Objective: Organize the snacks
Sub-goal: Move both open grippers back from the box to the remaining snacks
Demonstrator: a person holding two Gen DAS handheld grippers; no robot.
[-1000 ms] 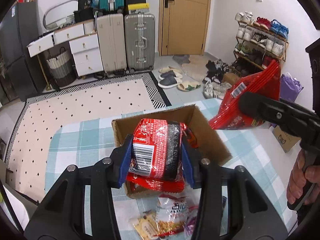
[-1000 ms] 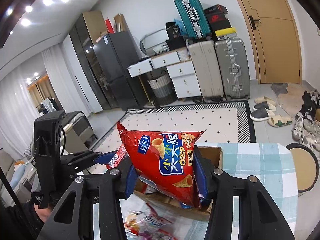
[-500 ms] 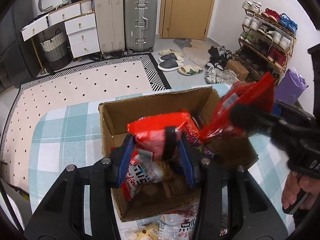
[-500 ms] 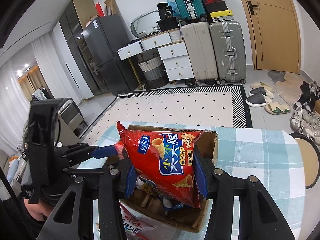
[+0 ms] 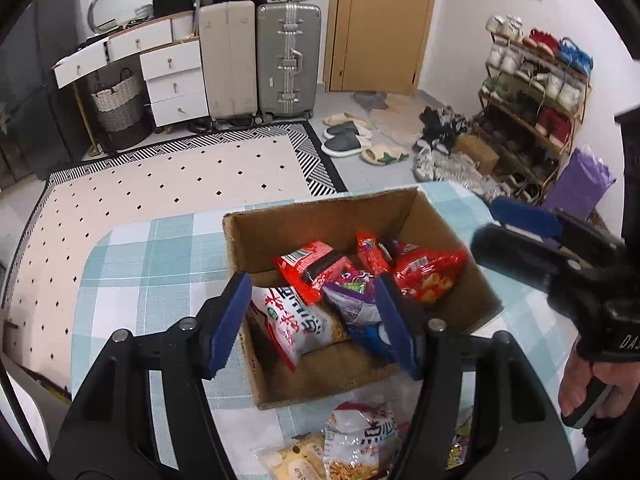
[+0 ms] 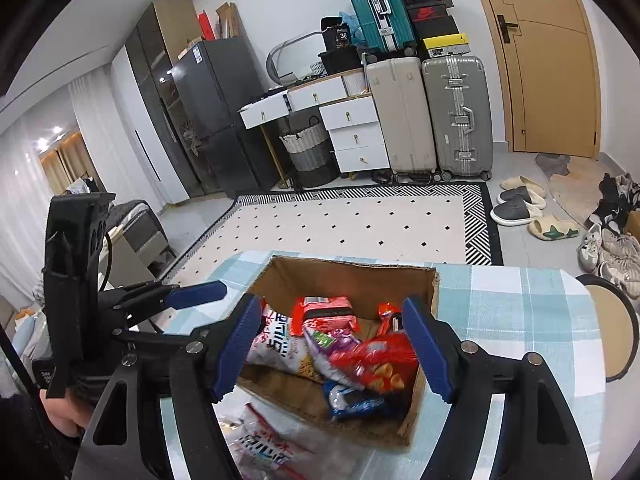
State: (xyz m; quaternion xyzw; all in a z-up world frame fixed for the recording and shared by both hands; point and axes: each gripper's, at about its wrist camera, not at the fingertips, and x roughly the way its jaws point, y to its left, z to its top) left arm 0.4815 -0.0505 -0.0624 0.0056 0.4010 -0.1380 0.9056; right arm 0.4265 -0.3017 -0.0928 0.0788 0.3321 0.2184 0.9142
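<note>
Snack packets lie heaped inside the cardboard box (image 5: 256, 236) on the checked surface (image 5: 160, 256), among them a red noodle packet (image 5: 310, 266) and a red crisp bag (image 6: 374, 358). Left gripper (image 5: 314, 322) and right gripper (image 6: 332, 346) have just been opening; both fingers stand apart, empty, above the box.

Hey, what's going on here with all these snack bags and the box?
A person holds a gripper in each hand over an open cardboard box on a checked tablecloth. Both the left gripper and the right gripper have just been opening and now hold nothing. A red noodle packet and a red crisps bag lie in the box among other snacks. More packets lie on the cloth in front of the box.
</note>
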